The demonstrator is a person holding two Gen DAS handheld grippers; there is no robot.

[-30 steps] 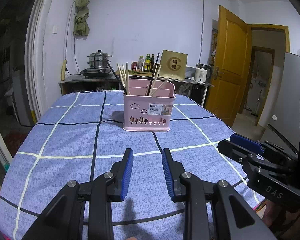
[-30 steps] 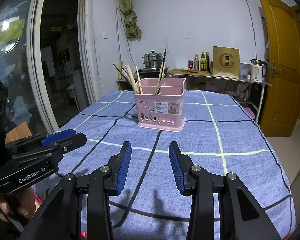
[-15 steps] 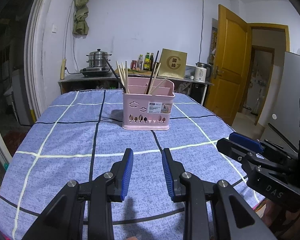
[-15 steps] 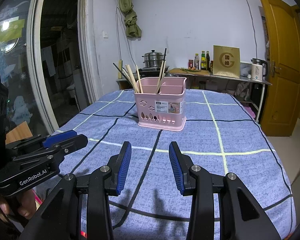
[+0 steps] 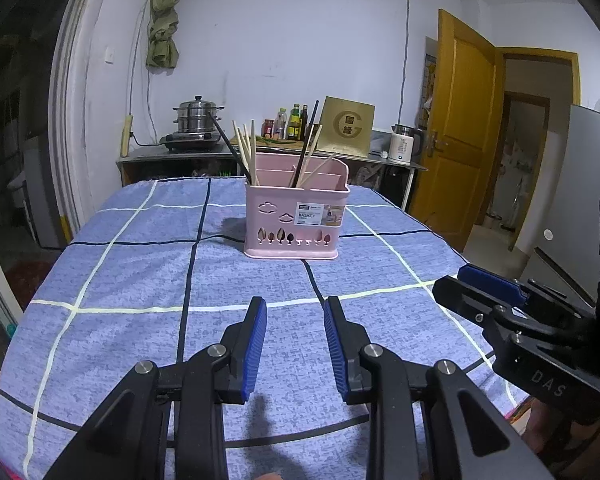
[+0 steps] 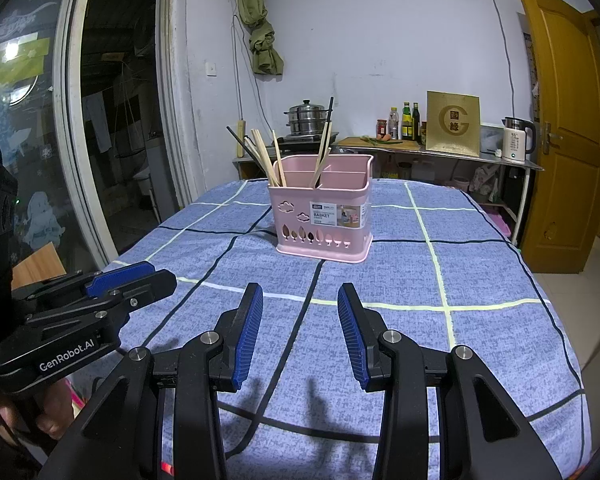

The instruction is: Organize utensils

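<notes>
A pink utensil basket (image 5: 296, 216) stands upright in the middle of the table, also in the right wrist view (image 6: 322, 212). Several wooden and black chopsticks (image 5: 247, 150) stick up from its left and middle compartments (image 6: 266, 156). My left gripper (image 5: 295, 312) is open and empty, hovering above the cloth well short of the basket. My right gripper (image 6: 300, 300) is open and empty, beside it at the same distance. Each gripper shows in the other's view: the right one (image 5: 496, 292) and the left one (image 6: 128, 276).
A blue checked cloth (image 5: 140, 280) covers the table. Behind it a steel counter (image 6: 440, 152) carries a steamer pot (image 5: 198, 116), bottles (image 6: 404, 120), a gold box (image 6: 452, 124) and a kettle (image 6: 518, 140). A yellow door (image 6: 560, 120) is at right, a glass door (image 6: 28, 120) at left.
Both views have shifted slightly; the basket sits a little higher and left in the left wrist view. Both grippers stay open and empty.
</notes>
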